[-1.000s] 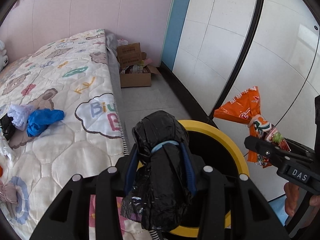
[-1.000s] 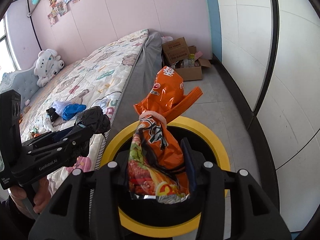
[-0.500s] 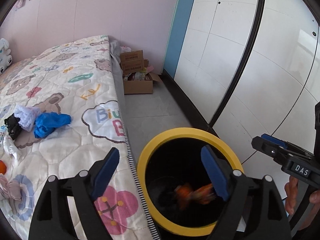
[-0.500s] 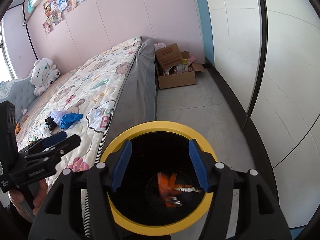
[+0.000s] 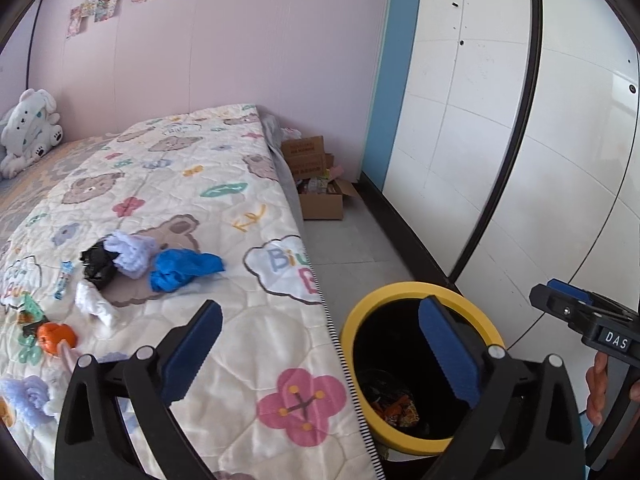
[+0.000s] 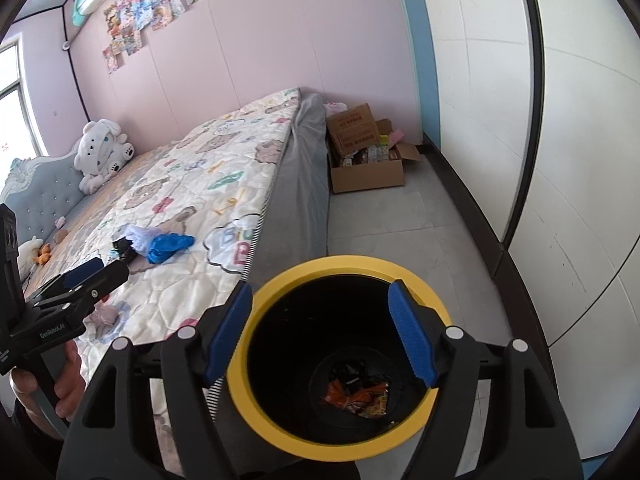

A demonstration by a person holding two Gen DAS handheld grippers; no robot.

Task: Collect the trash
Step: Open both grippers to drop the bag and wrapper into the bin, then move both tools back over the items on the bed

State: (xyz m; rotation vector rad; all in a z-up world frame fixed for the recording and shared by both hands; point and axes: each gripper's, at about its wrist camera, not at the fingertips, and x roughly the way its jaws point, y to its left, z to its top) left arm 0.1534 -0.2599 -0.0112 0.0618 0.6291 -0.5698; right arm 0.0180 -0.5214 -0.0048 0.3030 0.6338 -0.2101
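A black bin with a yellow rim (image 5: 420, 292) (image 6: 348, 266) stands on the floor beside the bed. An orange snack wrapper (image 6: 356, 396) (image 5: 394, 406) and a black bag lie at its bottom. My left gripper (image 5: 320, 350) is open and empty over the bed's edge, left of the bin. My right gripper (image 6: 320, 332) is open and empty above the bin's mouth. On the quilt lie a blue bag (image 5: 184, 268) (image 6: 168, 246), a black bag (image 5: 98, 266), white crumpled paper (image 5: 132, 252), and an orange item (image 5: 56, 338).
The bed (image 5: 180, 184) with a patterned quilt fills the left. A white plush toy (image 5: 28, 132) sits at its head. An open cardboard box (image 6: 364, 160) stands on the floor by the far wall. White wardrobe doors (image 5: 500, 120) line the right.
Both grippers opened and dropped their loads: the black bag and the orange wrapper fell into the bin. The left gripper has since swung left toward the bed.
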